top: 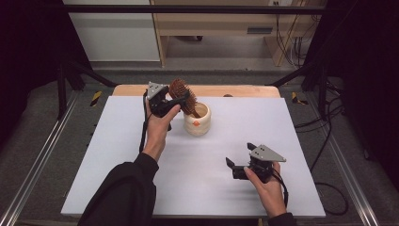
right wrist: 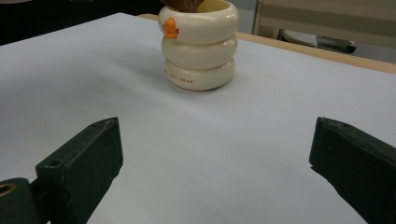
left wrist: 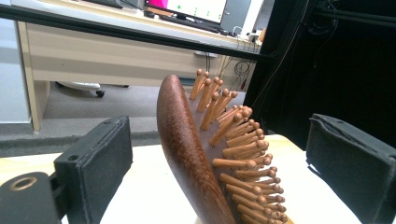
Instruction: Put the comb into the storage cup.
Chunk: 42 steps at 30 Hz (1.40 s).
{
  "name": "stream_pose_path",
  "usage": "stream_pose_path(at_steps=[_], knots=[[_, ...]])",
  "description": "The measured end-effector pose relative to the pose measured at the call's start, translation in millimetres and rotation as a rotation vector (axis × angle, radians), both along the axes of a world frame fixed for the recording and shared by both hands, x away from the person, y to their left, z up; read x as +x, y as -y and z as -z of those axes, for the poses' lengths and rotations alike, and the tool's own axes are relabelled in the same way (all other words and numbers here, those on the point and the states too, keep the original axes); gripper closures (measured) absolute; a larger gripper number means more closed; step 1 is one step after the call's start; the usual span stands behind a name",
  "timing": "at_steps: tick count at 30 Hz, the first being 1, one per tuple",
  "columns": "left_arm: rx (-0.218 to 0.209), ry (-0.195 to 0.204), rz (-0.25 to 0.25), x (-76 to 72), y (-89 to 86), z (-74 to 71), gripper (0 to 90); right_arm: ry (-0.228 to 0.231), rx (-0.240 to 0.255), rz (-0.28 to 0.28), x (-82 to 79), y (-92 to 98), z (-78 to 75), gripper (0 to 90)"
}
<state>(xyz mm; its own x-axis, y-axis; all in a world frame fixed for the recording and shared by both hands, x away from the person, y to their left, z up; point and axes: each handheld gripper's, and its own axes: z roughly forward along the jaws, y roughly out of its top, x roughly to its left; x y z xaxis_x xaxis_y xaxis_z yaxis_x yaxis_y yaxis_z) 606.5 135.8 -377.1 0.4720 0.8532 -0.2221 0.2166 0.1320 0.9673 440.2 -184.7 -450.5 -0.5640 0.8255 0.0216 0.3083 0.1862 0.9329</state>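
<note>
Brush [top: 182,93] stands handle-down in the cup [top: 197,120], head sticking up and leaning toward 10 o'clock. Cup sits near the middle of the surface [top: 117,155], a bit toward 12.

Left gripper [top: 181,100] is up at the brush head, fingers [left wrist: 95,163] wide, one each side of the head w/ clear gaps in the left gripper view. Not gripping. Bristles face the far finger, smooth back faces the near one.

Right gripper [top: 238,165] rests low at about 4 o'clock from the cup, well apart from it. Fingers [right wrist: 84,163] wide, nothing between them, aimed at the cup in the right gripper view.

Risks, as I judge them:
- Cup is unheld. If left closes on the head and pulls at an angle, the handle may lever the cup over or drag it.
- Curved back + bristles = poor seat; the head may twist or slip as the fingers close.
- Brush is only leaning on the rim; a bump from a finger could shift it or tip the cup, prob. toward 10 o'clock.
- Can't tell how deep the handle sits.
</note>
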Motion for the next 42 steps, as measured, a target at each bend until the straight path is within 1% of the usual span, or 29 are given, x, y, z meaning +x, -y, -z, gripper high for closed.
stream_pose_path(at_steps=[8,19,22,24,27,32,37,42], knots=[[0.012,0.015,-0.005,-2.4,-1.2,-2.6,7.0,0.003,-0.003,-0.001,-0.1,0.0,-0.1,3.3],[0.025,0.025,-0.010,-4.9,-2.7,-4.1,6.4,0.005,-0.003,-0.004,-0.3,-0.4,-0.1,3.3],[0.034,0.037,-0.017,-7.2,-3.7,-4.5,5.7,0.007,-0.004,-0.004,-0.4,-0.8,-0.1,3.3],[0.028,0.047,-0.024,-9.2,-5.0,-5.1,5.8,0.004,-0.005,-0.004,-0.2,-1.0,0.2,3.3],[0.024,0.052,-0.027,-11.4,-7.2,-6.4,5.7,0.007,-0.005,-0.004,-0.4,-1.2,0.0,3.3],[0.018,0.055,-0.021,-17.6,-11.3,-9.7,5.1,0.007,-0.004,-0.004,-0.4,-1.0,0.0,3.3],[0.053,0.056,-0.006,-28.1,-12.9,-13.3,4.8,0.003,-0.004,-0.002,0.2,-1.0,0.5,3.4],[0.067,0.051,-0.006,-41.0,-15.0,-12.9,5.0,0.003,-0.005,-0.002,0.3,-1.1,0.6,3.3]])
